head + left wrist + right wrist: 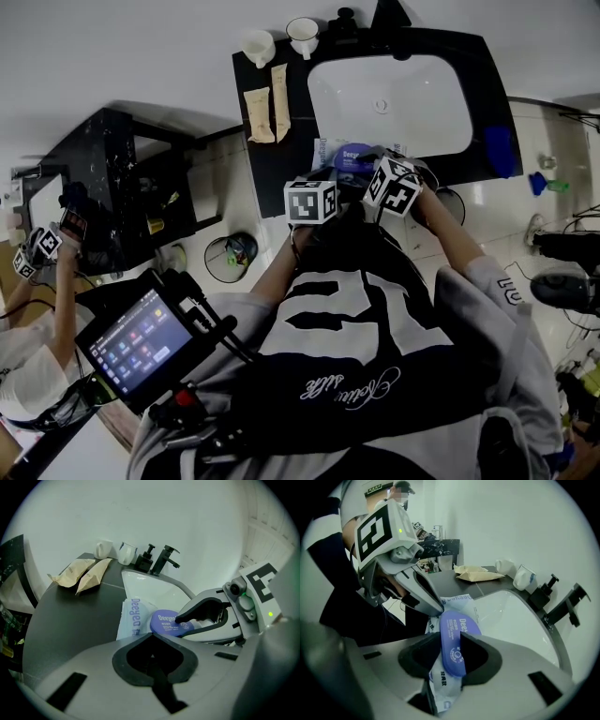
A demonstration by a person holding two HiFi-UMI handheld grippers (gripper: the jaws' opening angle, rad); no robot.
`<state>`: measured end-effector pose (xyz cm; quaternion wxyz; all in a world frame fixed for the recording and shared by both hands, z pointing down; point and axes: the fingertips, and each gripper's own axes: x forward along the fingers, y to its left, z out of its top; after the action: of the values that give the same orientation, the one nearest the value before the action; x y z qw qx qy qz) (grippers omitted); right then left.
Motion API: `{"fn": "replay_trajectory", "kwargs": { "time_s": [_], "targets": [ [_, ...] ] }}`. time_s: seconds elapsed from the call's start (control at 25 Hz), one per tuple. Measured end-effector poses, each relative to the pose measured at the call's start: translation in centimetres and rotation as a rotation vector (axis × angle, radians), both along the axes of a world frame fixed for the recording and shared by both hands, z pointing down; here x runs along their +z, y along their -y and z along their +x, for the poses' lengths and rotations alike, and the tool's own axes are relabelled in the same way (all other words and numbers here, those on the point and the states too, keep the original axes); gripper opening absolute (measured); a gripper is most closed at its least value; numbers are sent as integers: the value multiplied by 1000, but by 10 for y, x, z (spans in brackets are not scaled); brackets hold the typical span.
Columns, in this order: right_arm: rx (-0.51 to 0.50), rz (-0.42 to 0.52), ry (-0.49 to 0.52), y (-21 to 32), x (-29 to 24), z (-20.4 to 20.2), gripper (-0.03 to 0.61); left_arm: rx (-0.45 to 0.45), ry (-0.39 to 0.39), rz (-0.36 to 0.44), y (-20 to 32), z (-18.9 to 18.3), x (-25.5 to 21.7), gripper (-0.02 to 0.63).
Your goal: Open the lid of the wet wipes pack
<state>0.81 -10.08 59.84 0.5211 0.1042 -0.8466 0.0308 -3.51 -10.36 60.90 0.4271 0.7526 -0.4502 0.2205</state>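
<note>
Wet wipes pack (132,618) lies flat on the dark counter (70,616) at the edge of the sink (145,585), its purple lid (164,623) running lengthwise between the wide-spread jaws of the right gripper (450,635), which seem to pinch nothing yet, while the left gripper (153,639), closed and empty, hangs just short of it.

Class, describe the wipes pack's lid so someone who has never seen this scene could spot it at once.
Find the white sink basin set in the dark counter; a pale wet wipes pack lies at the basin's near edge. The lid sits on top of it, between the right tongs. Unlike the beige pouches and white cups nearby, it is a blue oval with white print.
</note>
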Motion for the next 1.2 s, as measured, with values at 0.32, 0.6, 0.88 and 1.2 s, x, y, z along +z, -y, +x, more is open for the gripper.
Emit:
{"fn": "replay_trajectory", "kwargs": {
  "time_s": [0.32,0.6,0.88,1.2],
  "targets": [
    [124,-158,109,9,-1,0,127,-1,19,-21,1,-1,5,-2],
    [176,-240,169,13,-2,2,127,23,39,-38,2,2,7,-2],
    [234,-307,236,17,-8,1,126,22,38,-38,1,1,6,-2],
    [241,-286,273,23,-23,-1,124,24,31,-41,0,-2,5,-2]
  ]
}}
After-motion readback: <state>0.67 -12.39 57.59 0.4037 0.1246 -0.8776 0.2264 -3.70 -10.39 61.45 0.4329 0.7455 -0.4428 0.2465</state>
